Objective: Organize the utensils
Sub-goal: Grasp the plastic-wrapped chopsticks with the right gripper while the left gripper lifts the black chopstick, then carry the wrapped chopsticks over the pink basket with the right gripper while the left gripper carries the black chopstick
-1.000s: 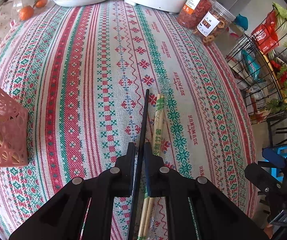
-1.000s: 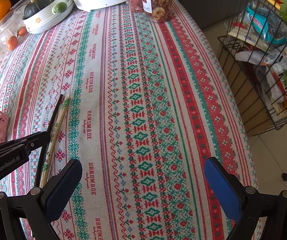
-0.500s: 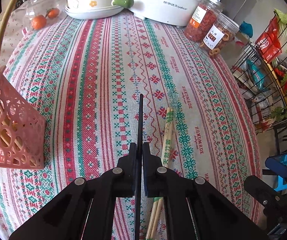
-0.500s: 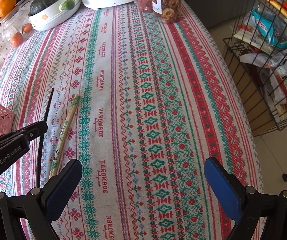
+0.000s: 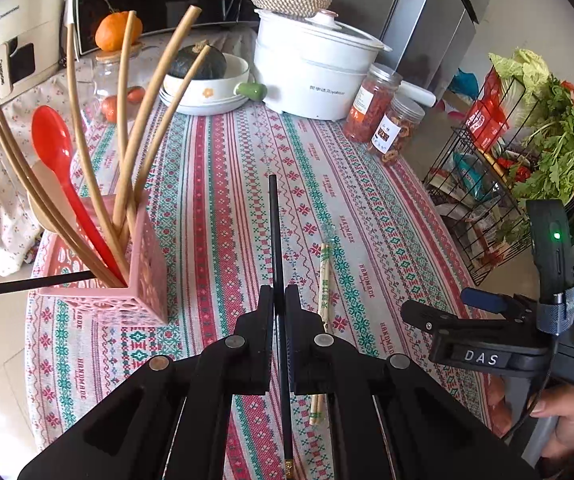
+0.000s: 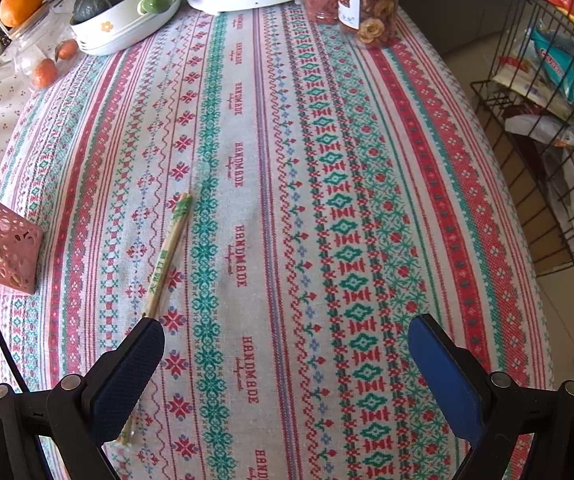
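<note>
Between the pads of our left claw (clamped tight), the black chopstick has come up off the tablecloth; pink holder sits forward-left, ready for insertion. Right claw gapes, empty.

A home kitchen: a cloth-covered table with a white electric cooker, food jars and a vegetable rack.

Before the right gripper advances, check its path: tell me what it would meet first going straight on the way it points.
Most likely only the patterned tablecloth. The open right gripper points steeply down at bare cloth; the wrapped chopsticks lie left of that line, beside its left finger.
</note>
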A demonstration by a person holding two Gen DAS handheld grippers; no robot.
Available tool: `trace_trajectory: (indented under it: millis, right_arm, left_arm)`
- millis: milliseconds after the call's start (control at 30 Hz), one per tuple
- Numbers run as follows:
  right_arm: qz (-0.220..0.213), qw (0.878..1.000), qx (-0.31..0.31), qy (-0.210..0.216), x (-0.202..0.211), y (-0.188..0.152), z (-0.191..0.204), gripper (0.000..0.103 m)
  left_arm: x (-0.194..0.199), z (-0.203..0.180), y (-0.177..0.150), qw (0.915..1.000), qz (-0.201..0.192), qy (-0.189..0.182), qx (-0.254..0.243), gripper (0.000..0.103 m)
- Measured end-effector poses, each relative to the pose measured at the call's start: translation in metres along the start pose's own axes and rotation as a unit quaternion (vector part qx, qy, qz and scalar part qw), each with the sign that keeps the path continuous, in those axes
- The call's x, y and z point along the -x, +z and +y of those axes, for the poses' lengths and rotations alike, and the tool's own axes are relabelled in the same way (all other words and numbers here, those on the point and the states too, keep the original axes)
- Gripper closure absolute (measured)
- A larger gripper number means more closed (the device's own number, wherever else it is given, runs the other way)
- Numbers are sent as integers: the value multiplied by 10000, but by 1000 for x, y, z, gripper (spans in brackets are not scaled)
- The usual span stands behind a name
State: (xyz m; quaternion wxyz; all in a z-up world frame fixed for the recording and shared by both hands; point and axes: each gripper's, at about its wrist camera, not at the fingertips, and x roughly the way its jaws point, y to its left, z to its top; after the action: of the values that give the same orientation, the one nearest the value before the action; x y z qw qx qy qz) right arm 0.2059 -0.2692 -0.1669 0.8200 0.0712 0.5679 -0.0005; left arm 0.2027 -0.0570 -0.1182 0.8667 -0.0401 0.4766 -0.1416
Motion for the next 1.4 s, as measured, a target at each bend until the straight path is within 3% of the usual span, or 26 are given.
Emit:
trace_trajectory:
  millis: [233,400,533,700,833,967,1033,1133,1400]
  right_arm:
    - [29,9991,46,416,-13,12,25,3]
    - [111,9985,198,503,-30,22,49,10]
    - [129,9989,380,235,-47,30,68,18]
    - [449,9984,329,59,-76,32,75,28]
    - [355,9963,672,-392,-80,29,87,36]
    - [317,9949,898,-336,-77,26,96,59]
    - [331,9943,983,-257,-75,24,98,83]
    - [367,9945,980,-60,-71,21,94,98]
    - [-297,9941,936,464,-19,17,80,98]
  left_arm:
    - [41,21,-6,9996,-290,-28,26,98]
    - [52,37,-9,9994,-341,-18,65,98]
    - [53,48,-9,9993,-327,-32,189,98]
    - [53,53,-8,9992,-322,-56,246,98]
    - [52,55,-7,9992,-313,-39,250,98]
    - [51,57,-7,9992,-305,-4,263,98]
    - [50,56,-8,9992,-310,14,256,98]
    - [51,53,-8,9992,-326,37,235,98]
    - [56,51,-10,9989,-405,72,230,98]
